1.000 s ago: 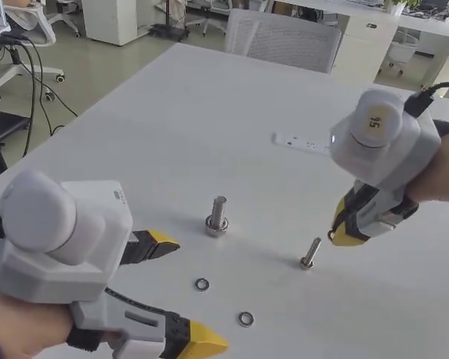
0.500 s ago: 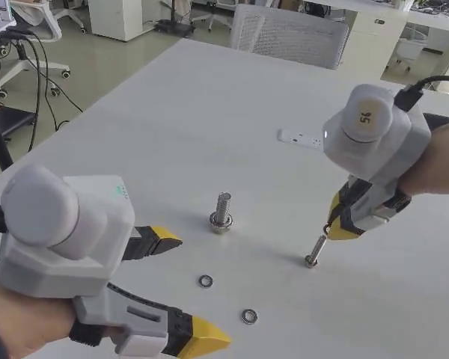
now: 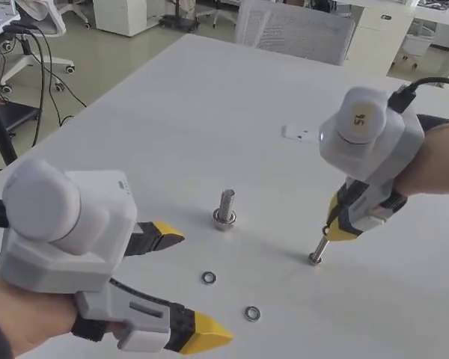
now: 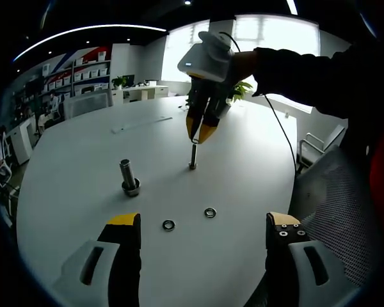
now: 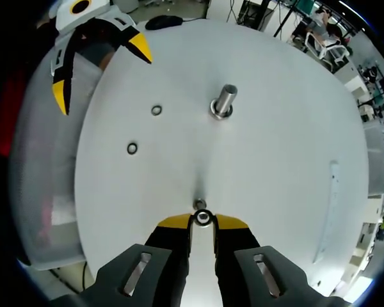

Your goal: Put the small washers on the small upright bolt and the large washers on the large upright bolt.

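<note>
Left gripper (image 3: 194, 286): held low at the near left, roughly level, jaws wide apart, yellow tips pointing forward and to the right. Left hand (image 3: 19, 321) grasps it from behind.

Right gripper (image 3: 337, 233): pointed steeply downward, jaws drawn to a narrow gap, pinching a small washer (image 5: 203, 218) at the tips. Right hand (image 3: 434, 161) holds it from the right side.

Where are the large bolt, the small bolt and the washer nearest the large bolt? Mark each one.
large bolt (image 3: 225, 203), head view, on its threaded shaft.
small bolt (image 3: 319, 249), head view, halfway up its shaft.
washer (image 3: 209, 277), head view, middle of the ring.
</note>
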Available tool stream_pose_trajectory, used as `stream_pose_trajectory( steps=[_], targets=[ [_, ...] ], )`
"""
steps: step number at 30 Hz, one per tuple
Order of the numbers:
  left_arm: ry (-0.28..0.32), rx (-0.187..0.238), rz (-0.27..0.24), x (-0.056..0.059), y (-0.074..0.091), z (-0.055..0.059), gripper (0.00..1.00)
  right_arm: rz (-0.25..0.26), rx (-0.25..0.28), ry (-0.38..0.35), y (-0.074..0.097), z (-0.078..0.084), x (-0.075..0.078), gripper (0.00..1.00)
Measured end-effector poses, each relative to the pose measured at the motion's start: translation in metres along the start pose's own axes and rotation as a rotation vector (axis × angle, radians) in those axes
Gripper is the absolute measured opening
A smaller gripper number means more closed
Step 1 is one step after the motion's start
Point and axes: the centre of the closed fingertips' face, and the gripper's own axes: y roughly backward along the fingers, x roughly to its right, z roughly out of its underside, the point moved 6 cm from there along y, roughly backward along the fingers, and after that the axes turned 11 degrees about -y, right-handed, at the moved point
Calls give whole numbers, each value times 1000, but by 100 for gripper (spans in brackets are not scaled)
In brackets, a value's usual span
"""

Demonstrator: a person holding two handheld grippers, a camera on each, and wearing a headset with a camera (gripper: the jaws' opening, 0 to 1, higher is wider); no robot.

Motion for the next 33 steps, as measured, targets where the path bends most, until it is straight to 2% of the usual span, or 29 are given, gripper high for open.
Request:
stream_pose_trajectory(
  steps=[15,33],
  targets=[
    [4,-4,0,1,1,2,80,-13,-4,-3,-7,0,1,14],
    [7,-9,3,3,3,4,80,-38,-12,-10,-19,1,-6,14]
  ],
)
